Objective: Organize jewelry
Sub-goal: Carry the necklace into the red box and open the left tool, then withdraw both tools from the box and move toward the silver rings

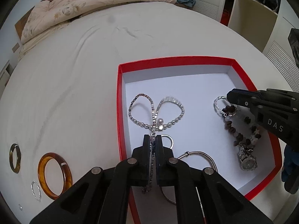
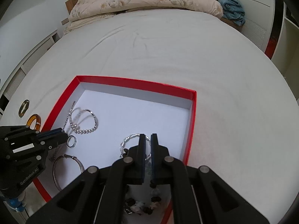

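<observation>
A red box (image 1: 119, 97) with a white floor lies on the bed; it also shows in the right wrist view (image 2: 193, 115). My left gripper (image 1: 153, 140) is shut on a silver chain bracelet (image 1: 139, 100) that loops over a pearl bracelet (image 1: 173, 108) in the box. My right gripper (image 2: 148, 140) is nearly shut around a twisted silver bangle (image 2: 130, 138), above a dark bead bracelet (image 1: 235, 128). In the left wrist view the right gripper (image 1: 230, 98) sits at that bangle (image 1: 217, 102). A watch (image 1: 247, 160), a ring (image 1: 169, 140) and a snake-chain hoop (image 1: 201, 155) lie in the box.
Left of the box on the white sheet lie an amber bangle (image 1: 54, 175), a dark green-brown bangle (image 1: 15, 157), a thin twisted silver bangle (image 1: 36, 191) and a tiny stud (image 1: 20, 207). A floral duvet (image 1: 93, 1) is at the bed's head. Shelves (image 1: 261, 18) stand to the right.
</observation>
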A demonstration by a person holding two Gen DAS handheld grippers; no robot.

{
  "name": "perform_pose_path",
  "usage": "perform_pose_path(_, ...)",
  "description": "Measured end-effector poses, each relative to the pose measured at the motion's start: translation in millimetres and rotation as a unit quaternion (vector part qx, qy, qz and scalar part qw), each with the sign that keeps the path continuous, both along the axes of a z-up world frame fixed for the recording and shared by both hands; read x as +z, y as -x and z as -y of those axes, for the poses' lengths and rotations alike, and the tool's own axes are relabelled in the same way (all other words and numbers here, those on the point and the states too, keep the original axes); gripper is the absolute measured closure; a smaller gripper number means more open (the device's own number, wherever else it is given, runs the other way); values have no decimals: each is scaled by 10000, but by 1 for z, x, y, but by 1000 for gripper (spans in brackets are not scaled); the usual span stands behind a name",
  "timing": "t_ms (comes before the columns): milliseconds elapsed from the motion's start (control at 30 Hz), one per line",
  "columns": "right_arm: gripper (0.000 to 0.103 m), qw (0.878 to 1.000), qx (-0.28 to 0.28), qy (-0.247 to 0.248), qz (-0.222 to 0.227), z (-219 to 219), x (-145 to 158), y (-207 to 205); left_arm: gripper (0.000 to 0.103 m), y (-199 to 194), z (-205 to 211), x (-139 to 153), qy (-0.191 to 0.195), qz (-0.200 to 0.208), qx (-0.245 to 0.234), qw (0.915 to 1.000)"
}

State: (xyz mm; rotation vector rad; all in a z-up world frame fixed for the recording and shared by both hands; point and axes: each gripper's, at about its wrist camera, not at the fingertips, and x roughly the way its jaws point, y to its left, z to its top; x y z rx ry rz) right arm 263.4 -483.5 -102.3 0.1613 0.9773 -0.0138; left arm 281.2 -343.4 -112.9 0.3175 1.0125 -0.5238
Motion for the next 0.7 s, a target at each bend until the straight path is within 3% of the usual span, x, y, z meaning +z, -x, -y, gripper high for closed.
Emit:
perform_pose_path(133, 97, 10000, -5, -7, -22, -2, 0, 1, 78, 0, 0, 3, 4, 41, -22, 10000)
perform_pose_path(267, 95, 10000, -30, -6, -6, -2, 4, 9, 76, 3, -1, 6, 9, 35, -39, 10000)
perform_pose_path(400, 84, 10000, -76, -41, 21, 0, 10, 20, 71, 10, -3, 11, 6, 66, -38, 10000)
perform_pose_path(467, 84, 9999, -76, -76, 48, 0, 15, 26, 65, 17, -6, 16, 22, 112, -15, 9999)
perform_pose_path(700, 82, 9998, -139, -68, 134, -3, 35, 47, 65, 34, -23, 38, 91, 173, 19, 9998)
